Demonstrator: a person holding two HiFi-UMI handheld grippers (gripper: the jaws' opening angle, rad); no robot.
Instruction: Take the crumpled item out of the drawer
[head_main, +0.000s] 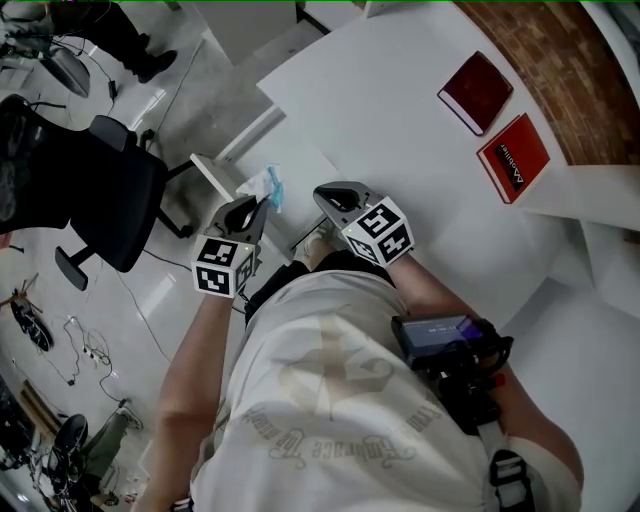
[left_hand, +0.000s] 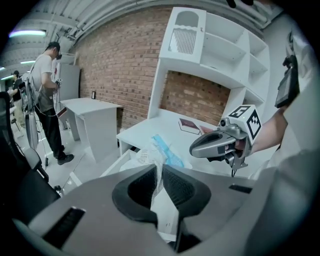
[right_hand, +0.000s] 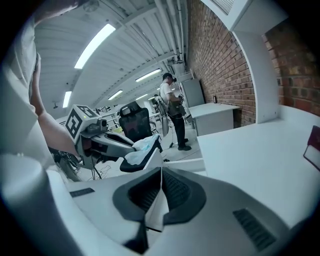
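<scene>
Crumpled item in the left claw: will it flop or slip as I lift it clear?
Probably floppy and light: the crumpled item looks like thin white-and-blue sheet bunched above the left claw. It likely squashes rather than breaks, since the jaws stand nearly together on it. Only a thin fold is pinched, so a snag might pull it free.

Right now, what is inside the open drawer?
The drawer shows a plain white bottom where it is visible. The crumpled item, pinched by the left gripper, hangs above it and covers part of the inside; what lies there cannot be seen.
</scene>
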